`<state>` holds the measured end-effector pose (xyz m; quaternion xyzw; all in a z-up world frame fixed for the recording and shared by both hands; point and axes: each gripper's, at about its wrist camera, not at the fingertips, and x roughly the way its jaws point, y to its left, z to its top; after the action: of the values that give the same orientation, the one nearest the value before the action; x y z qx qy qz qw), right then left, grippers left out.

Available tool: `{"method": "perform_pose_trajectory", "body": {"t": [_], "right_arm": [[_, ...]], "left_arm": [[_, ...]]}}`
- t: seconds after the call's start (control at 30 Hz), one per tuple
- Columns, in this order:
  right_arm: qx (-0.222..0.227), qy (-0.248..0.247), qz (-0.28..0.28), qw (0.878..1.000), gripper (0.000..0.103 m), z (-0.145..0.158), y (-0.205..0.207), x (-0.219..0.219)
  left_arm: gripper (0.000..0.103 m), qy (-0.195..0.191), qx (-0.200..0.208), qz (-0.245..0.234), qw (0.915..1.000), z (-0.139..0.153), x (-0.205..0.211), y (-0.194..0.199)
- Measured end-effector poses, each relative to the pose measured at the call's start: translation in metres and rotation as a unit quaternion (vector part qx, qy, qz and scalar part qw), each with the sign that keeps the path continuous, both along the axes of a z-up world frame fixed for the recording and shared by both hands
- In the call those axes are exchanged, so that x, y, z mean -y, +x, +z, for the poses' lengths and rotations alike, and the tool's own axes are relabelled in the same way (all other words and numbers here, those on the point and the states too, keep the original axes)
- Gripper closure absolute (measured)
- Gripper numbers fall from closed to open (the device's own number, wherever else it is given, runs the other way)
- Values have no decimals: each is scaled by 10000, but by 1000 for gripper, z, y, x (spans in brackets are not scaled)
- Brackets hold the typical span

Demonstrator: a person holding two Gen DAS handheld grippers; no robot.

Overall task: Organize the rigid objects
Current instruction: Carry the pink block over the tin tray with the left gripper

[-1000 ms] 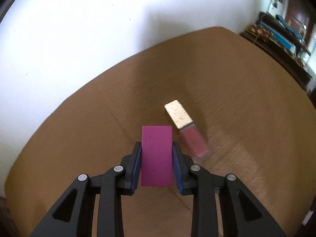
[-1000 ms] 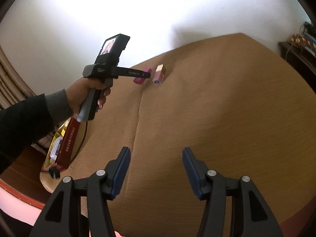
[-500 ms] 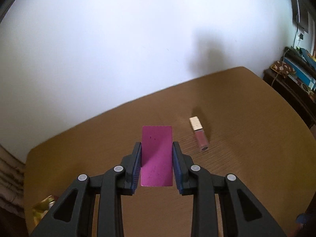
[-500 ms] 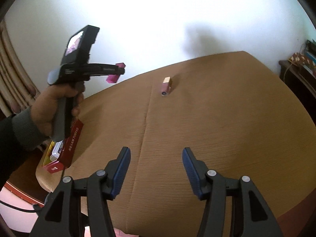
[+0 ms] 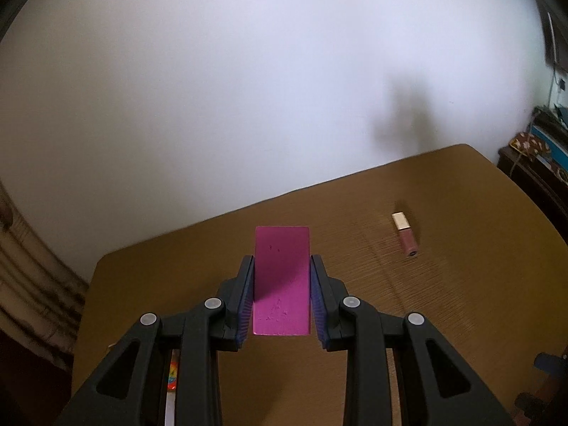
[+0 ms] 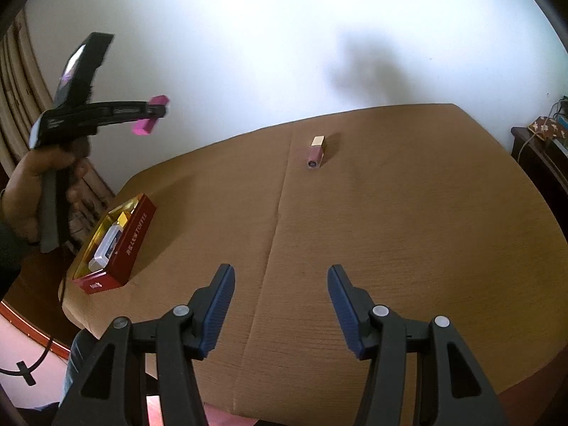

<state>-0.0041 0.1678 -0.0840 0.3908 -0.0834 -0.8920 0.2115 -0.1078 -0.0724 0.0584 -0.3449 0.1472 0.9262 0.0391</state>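
My left gripper (image 5: 282,266) is shut on a magenta block (image 5: 281,280) and holds it high above the brown table. In the right wrist view the left gripper (image 6: 156,110) and the magenta block (image 6: 149,115) show at the upper left, above the table's left edge. A pink lip gloss tube with a gold cap (image 5: 405,235) lies on the table at the far side; it also shows in the right wrist view (image 6: 315,151). My right gripper (image 6: 280,294) is open and empty above the near part of the table.
A red tin box (image 6: 117,245) with a gold inside holds several small items at the table's (image 6: 408,230) left edge. A dark shelf with clutter (image 6: 546,135) stands at the right. A white wall is behind the table.
My left gripper has lifted the magenta block up and to the left, away from the lip gloss tube. The red tin box has come into the right wrist view.
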Motion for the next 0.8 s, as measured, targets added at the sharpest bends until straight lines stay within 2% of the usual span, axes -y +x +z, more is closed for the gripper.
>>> {"method": "perform_pose_trajectory", "body": {"t": [0.2,0.4,0.53,0.63,0.8], "right_arm": [[-87,21,98,9999,47,5,5,6],[18,83,100,9999,47,-3,3,8],[161,132,77,9998,47,-13,0,8],[233,162,90,9996,47,-18,-1,11],[281,196,143,9993,47,-25,-1,18]], "left_arm": [[77,203,-2,354,9992,-2,41,15],[77,573,120,699,9958,-14,112,38],[77,969,356,1149,9880,-31,185,62],[77,1080,503,1520,9812,-44,231,80],[77,1213,641,1869,9727,-58,272,106]]}}
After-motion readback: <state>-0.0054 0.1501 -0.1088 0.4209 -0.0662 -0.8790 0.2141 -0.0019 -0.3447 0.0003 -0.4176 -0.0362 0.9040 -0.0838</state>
